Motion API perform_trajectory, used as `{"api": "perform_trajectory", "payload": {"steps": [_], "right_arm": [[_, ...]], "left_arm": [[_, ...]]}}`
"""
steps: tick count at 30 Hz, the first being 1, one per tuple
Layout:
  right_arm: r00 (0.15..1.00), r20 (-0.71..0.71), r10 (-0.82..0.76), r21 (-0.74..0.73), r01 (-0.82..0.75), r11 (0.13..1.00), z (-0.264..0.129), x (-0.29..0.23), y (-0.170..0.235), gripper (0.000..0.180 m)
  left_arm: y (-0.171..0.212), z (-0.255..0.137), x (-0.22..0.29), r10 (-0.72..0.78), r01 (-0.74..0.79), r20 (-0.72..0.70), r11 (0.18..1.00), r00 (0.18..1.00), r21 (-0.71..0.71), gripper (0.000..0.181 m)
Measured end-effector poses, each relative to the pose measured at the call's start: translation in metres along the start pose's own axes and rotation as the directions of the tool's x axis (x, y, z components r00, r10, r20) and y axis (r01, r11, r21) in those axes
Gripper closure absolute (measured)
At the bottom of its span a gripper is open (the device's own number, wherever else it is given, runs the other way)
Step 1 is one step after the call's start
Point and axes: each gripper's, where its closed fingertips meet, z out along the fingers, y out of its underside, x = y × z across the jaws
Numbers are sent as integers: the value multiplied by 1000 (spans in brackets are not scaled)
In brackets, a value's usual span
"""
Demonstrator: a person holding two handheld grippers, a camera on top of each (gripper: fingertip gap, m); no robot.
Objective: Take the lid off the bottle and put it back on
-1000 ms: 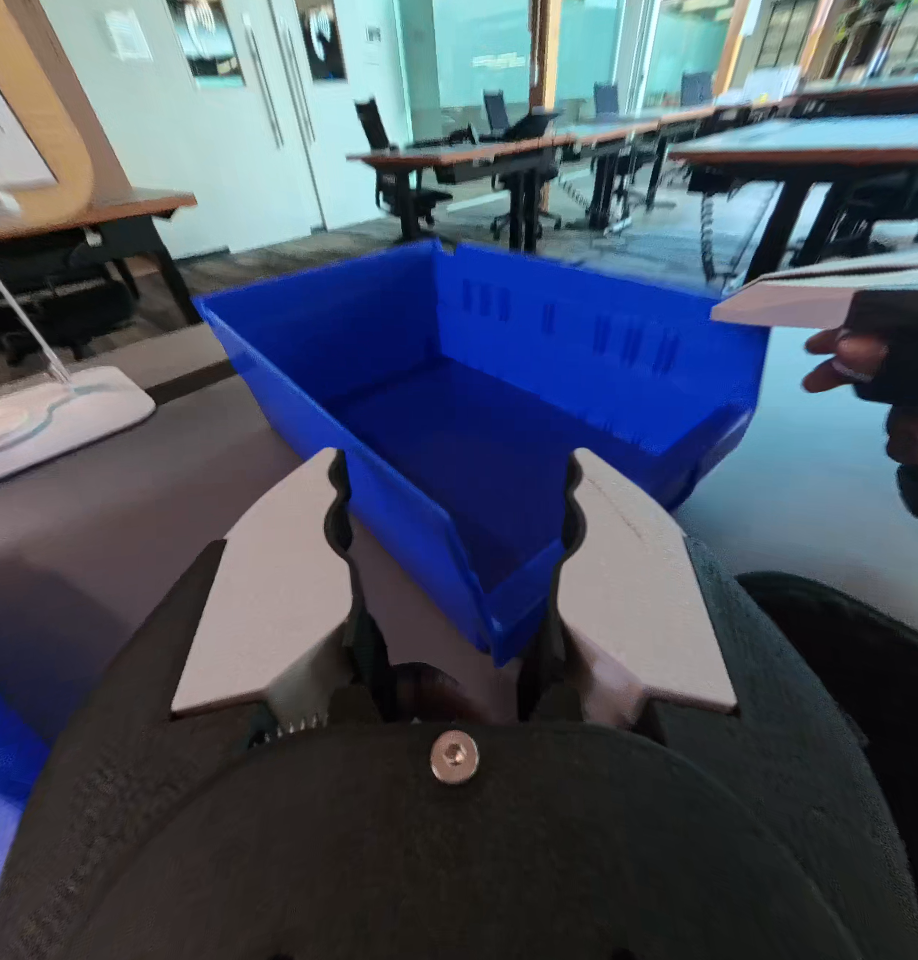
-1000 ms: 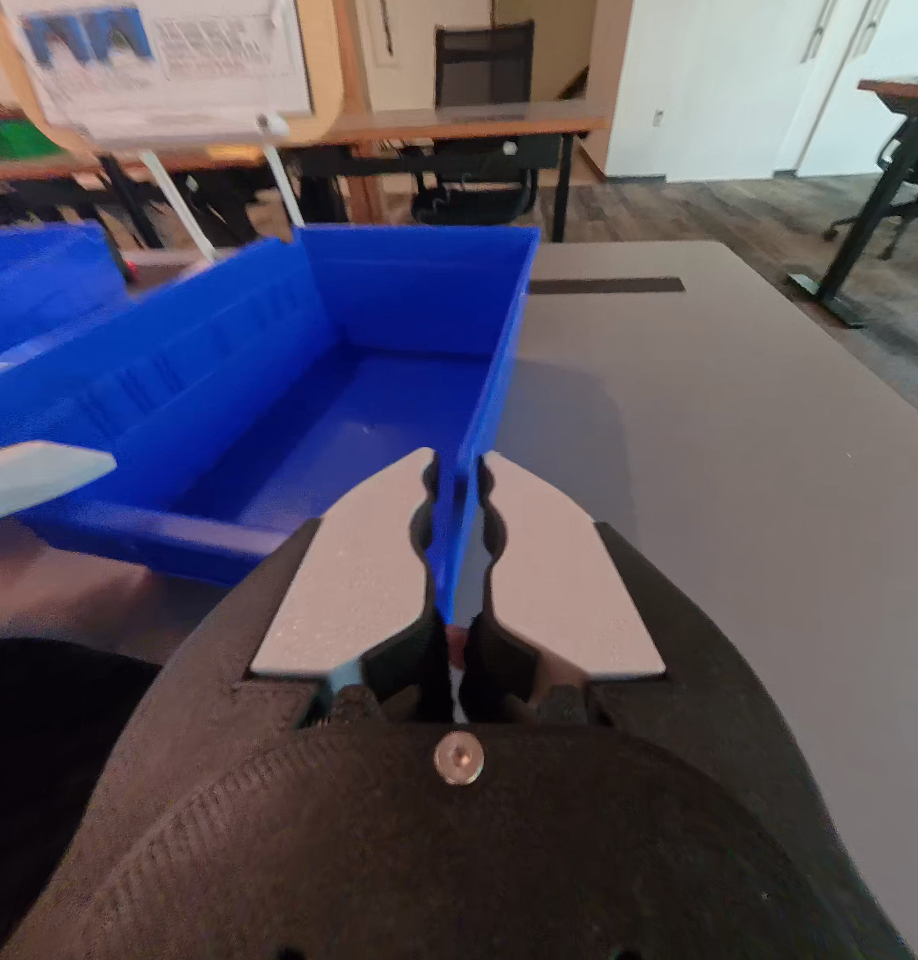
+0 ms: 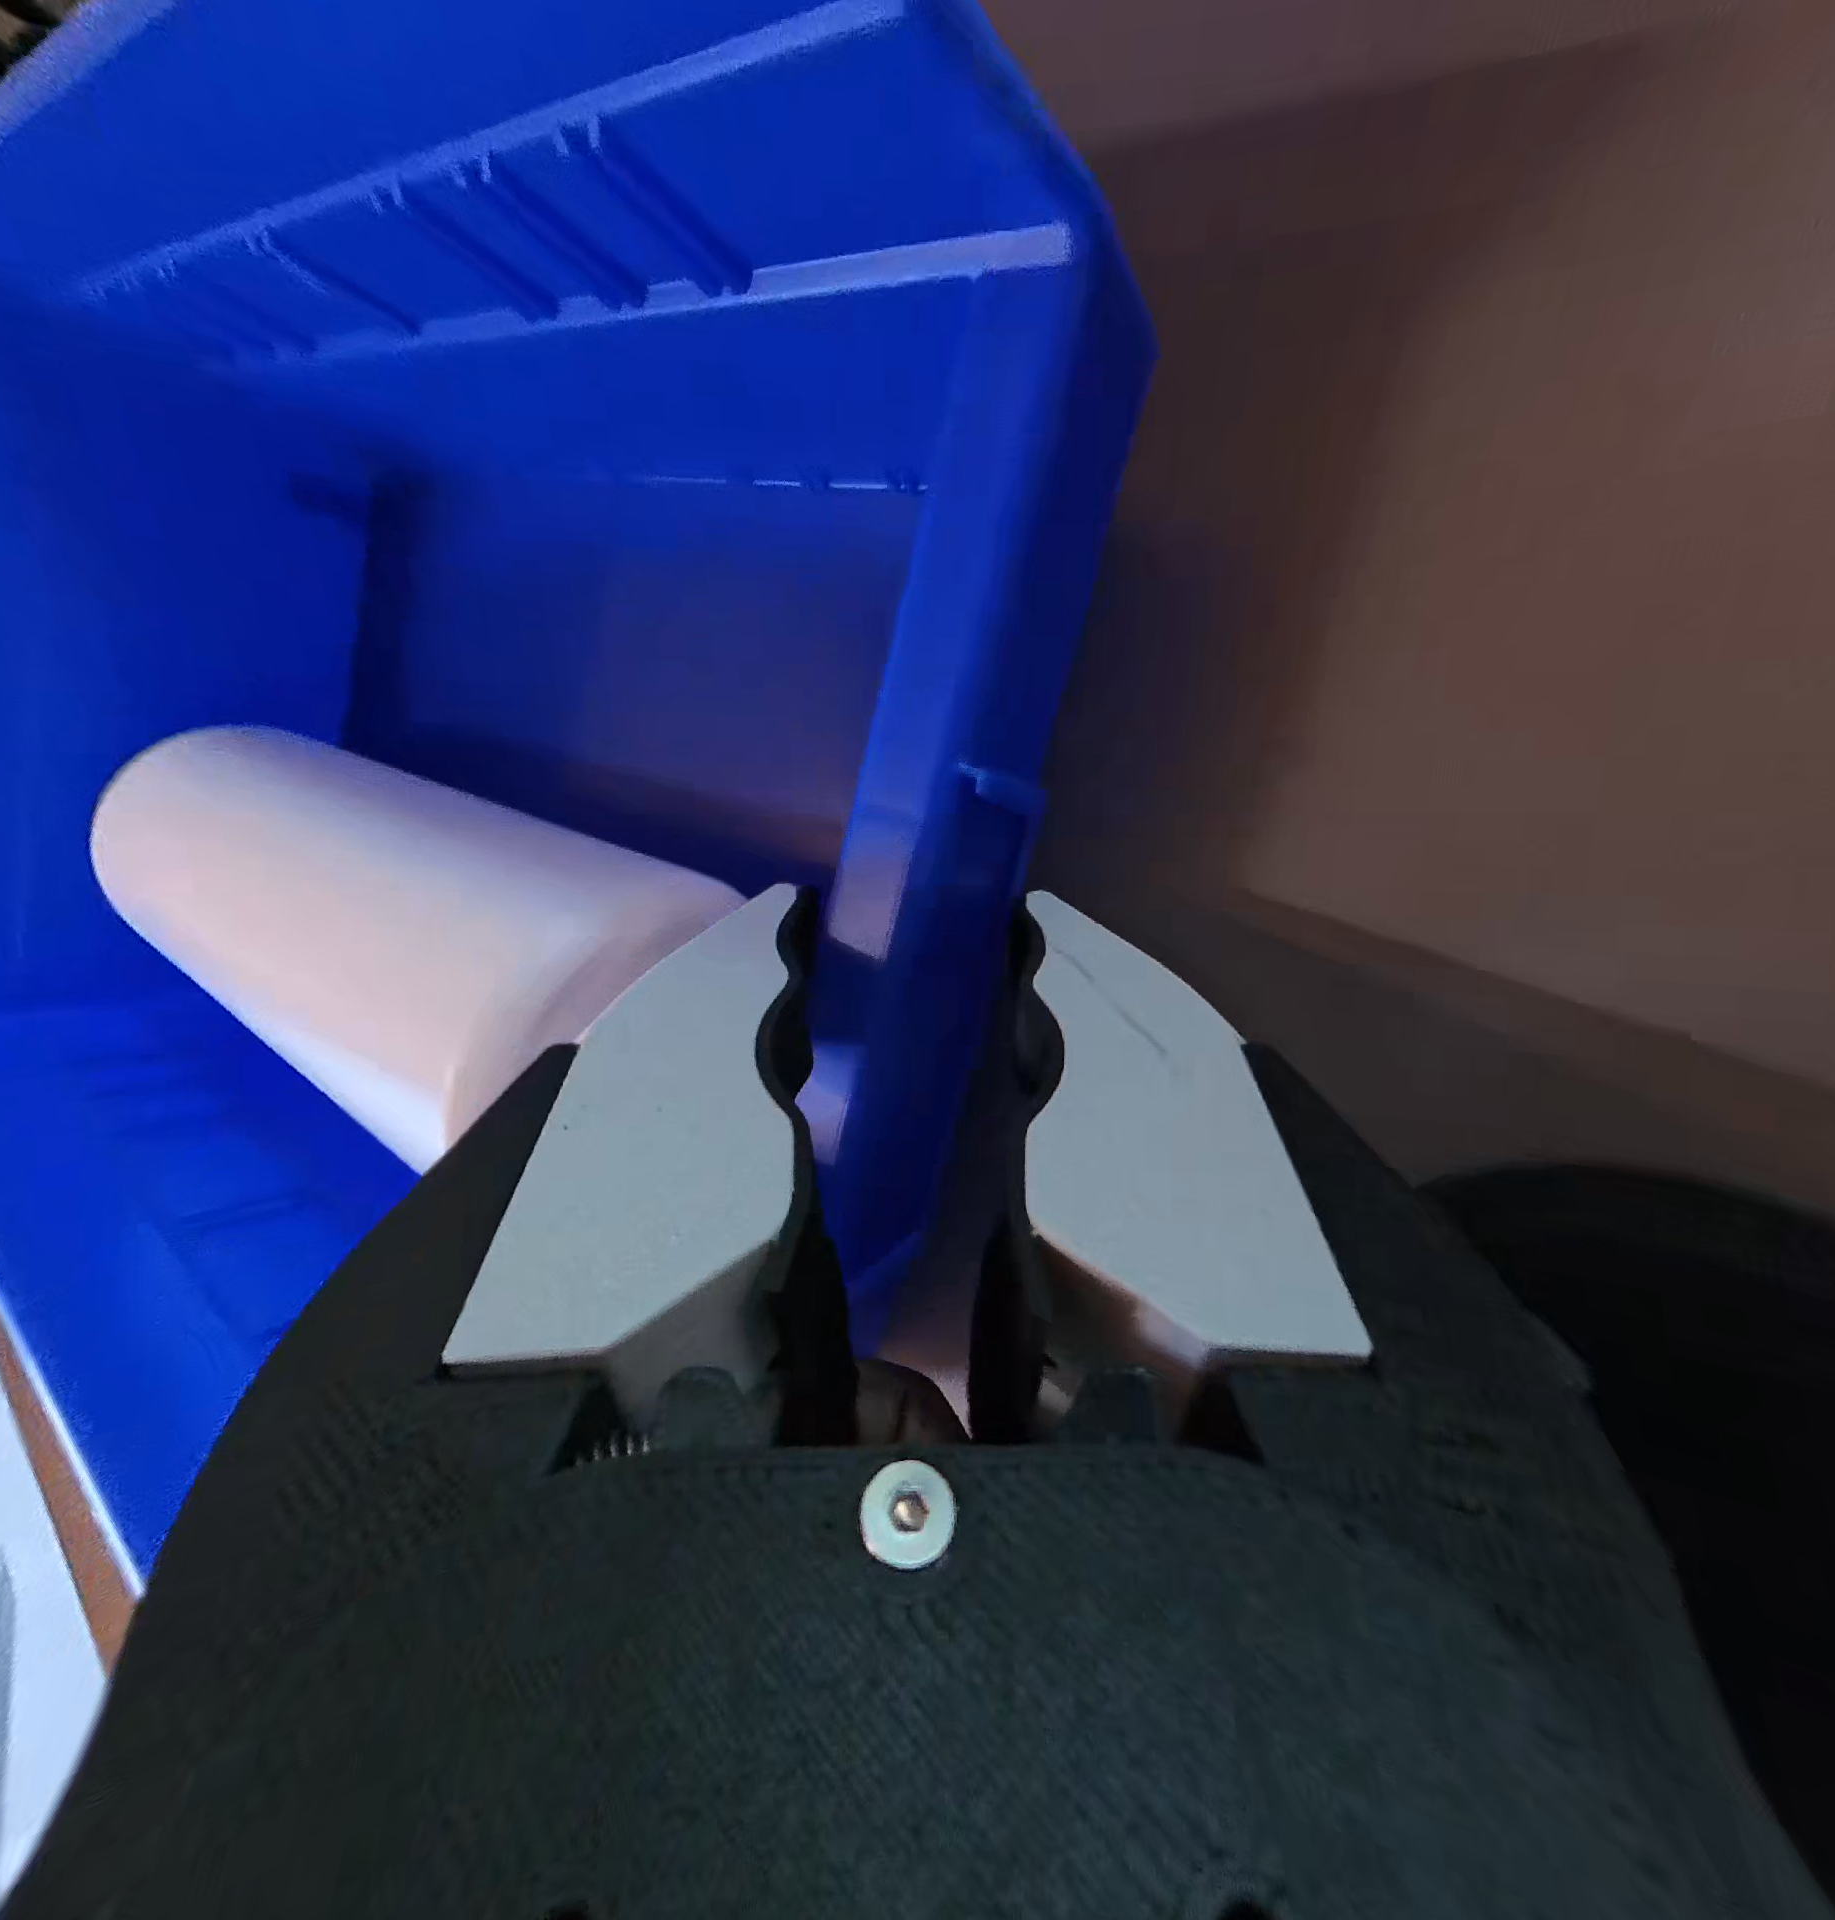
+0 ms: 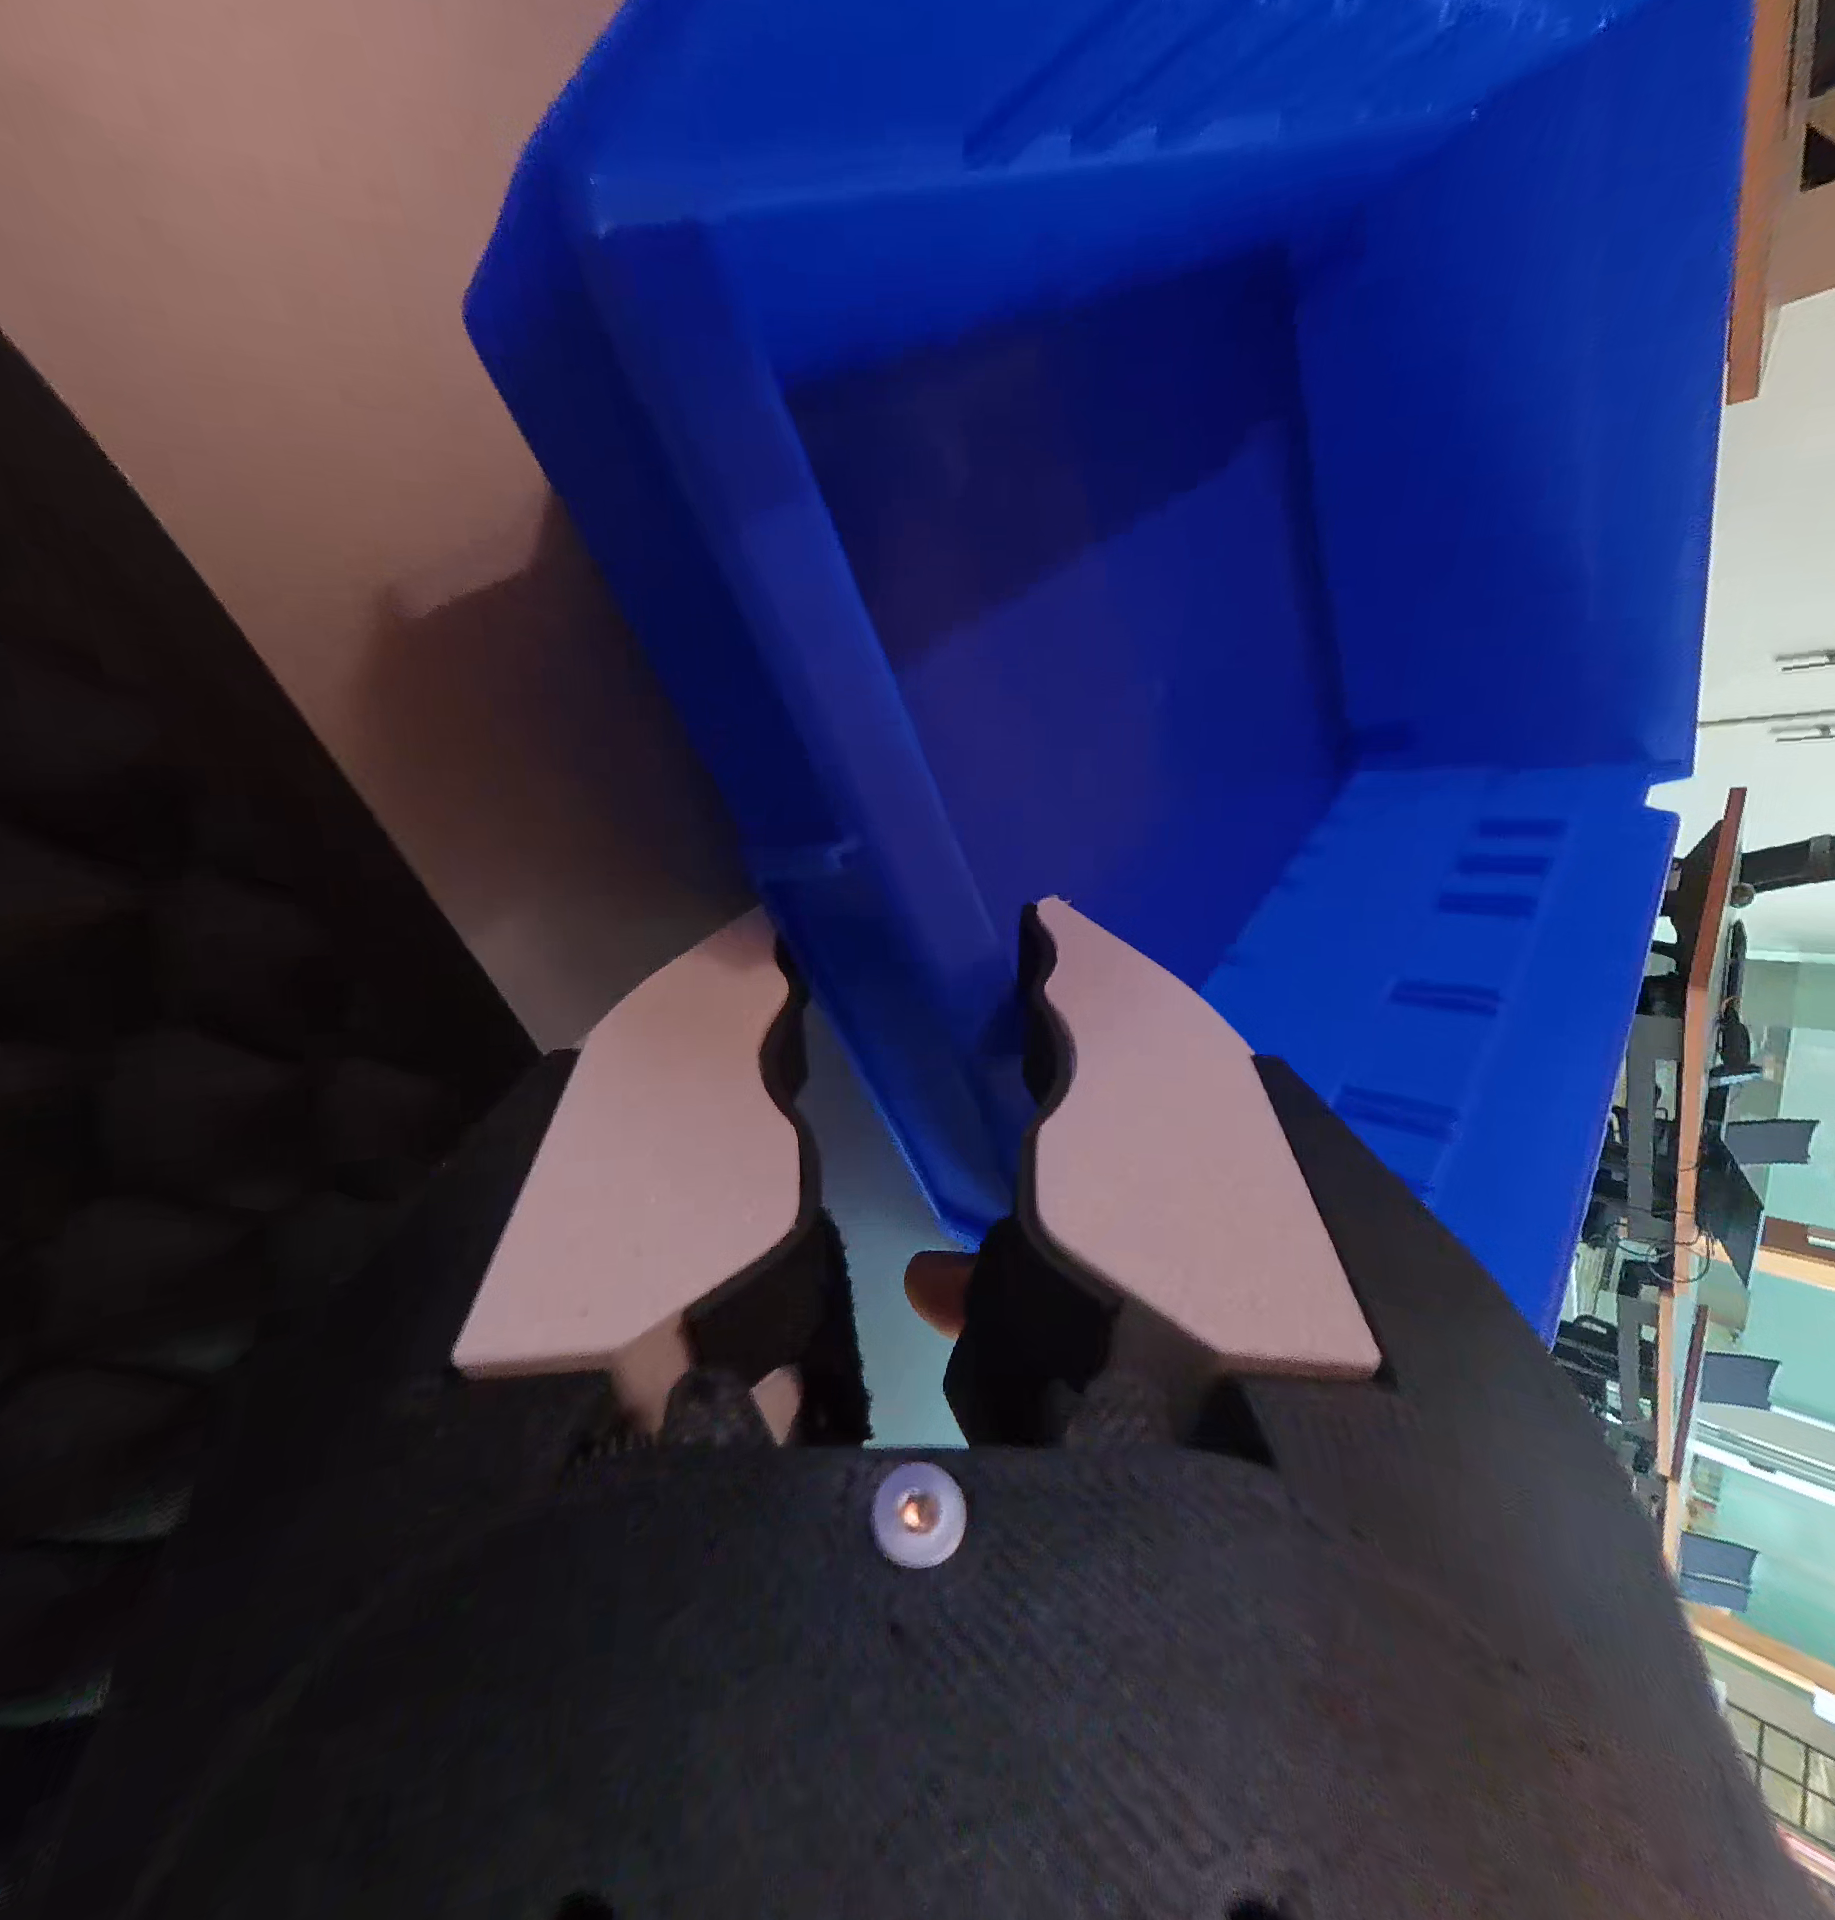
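Big change in a single second: the blue bin [image 3: 539, 436] that sat level on the counter [image 3: 1515, 520] a moment ago is now tipped hard over, both views rolled with it. The left gripper [image 3: 908, 1049], whose fingers were spread around the bin's corner, has clamped onto the bin's side wall. The right gripper [image 4: 908, 1070] keeps its pinch on the opposite wall [image 4: 892, 935], fingers closed against the plastic.

And there it is: a pale pink cylinder, most likely the bottle [image 3: 373, 935], lies on its side inside a bin in the left wrist view, its rounded end pointing away, its near end hidden behind the left finger. Whether it is the same bin as the one being tipped cannot be told for sure. No lid is visible, so whether it is on or off cannot be told.

The judgement: the task proper has not begun; this looks like tipping the bin to get the bottle out.

Materials: the bin is glossy moulded plastic with ribbed slots along the wall and a thin rim. The bottle looks smooth, matte and round, likely to roll. The fingers are flat grey plates with wavy black rubbery edges. The counter is a matte brownish-grey sheet.
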Motion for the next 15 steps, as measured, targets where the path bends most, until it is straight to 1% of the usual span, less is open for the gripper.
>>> {"api": "perform_trajectory", "payload": {"steps": [3, 7, 12, 15], "right_arm": [[1000, 1, 15, -13, -15, 1000, -2, 2, 10, 140], [999, -10, 44, -35, -44, 998, -5, 7, 26, 139], [997, -41, 70, -44, -72, 996, -8, 16, 48, 139], [997, -55, 59, -17, -60, 998, -10, 20, 60, 139]], "left_arm": [[29, -11, -6, -27, 27, -50, 1000, 998, 6, 143], [72, -31, -13, -47, 47, -74, 999, 996, 4, 141], [121, -55, -21, -72, 70, -50, 997, 996, -31, 141], [146, -65, -28, -59, 59, -23, 998, 998, -17, 141]]}}
